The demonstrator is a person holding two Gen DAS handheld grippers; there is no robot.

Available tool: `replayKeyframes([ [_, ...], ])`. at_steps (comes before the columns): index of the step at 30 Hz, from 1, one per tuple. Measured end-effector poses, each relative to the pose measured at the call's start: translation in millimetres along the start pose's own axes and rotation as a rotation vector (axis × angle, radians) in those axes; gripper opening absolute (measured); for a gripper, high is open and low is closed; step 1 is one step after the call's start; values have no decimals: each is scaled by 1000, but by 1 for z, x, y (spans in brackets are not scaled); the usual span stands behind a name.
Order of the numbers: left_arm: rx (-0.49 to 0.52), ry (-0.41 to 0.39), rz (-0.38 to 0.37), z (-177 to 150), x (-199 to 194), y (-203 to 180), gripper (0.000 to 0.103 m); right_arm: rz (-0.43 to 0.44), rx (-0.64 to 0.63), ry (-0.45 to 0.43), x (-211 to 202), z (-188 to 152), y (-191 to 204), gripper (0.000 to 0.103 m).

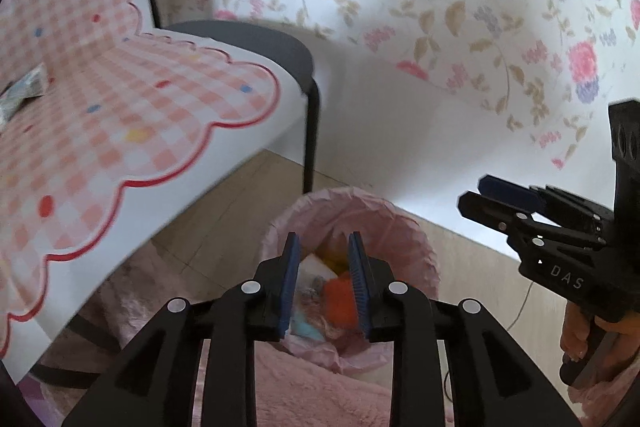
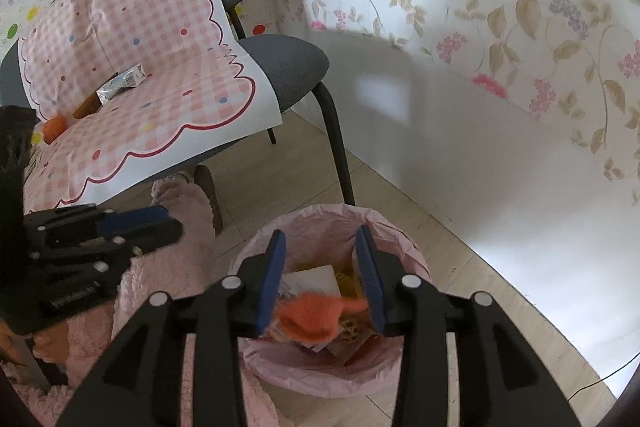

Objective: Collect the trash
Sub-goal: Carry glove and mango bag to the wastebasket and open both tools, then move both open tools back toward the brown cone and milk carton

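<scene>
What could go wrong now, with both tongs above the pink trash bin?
1. The orange fluffy item appears blurred between the open right tongs; it might catch on a pad or miss the bin.
2. The bin already looks quite full, so new trash may spill out.
3. The silver packet and orange ball on the chair's checked cover could be forgotten.

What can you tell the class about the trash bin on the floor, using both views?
The bin is round and lined with a thin, crinkled pink plastic bag folded over its rim. It stands upright on the wood-look floor, near the chair leg and against a fluffy pink rug. Inside lie mixed scraps: white paper, something yellow, and an orange fuzzy piece on top. Both grippers hang above its mouth; neither appears to touch it. The bin's own wall is hidden by the bag.
</scene>
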State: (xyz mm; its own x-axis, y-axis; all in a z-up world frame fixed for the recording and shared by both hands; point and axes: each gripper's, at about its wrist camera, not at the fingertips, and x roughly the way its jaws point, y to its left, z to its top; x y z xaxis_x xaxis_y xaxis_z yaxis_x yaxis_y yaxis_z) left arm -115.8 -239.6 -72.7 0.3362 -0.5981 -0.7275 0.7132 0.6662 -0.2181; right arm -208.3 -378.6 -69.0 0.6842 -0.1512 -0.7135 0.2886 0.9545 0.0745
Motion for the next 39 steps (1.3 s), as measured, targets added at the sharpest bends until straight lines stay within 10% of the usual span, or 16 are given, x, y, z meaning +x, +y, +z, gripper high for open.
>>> replayKeyframes([
  [18,-71,-99,131,3,-59,46,28,69,-57,-134,-34,40,39,36],
  [39,-313,-210,495,25,-150,227,60,244,-294,-141,44,152,183,63],
])
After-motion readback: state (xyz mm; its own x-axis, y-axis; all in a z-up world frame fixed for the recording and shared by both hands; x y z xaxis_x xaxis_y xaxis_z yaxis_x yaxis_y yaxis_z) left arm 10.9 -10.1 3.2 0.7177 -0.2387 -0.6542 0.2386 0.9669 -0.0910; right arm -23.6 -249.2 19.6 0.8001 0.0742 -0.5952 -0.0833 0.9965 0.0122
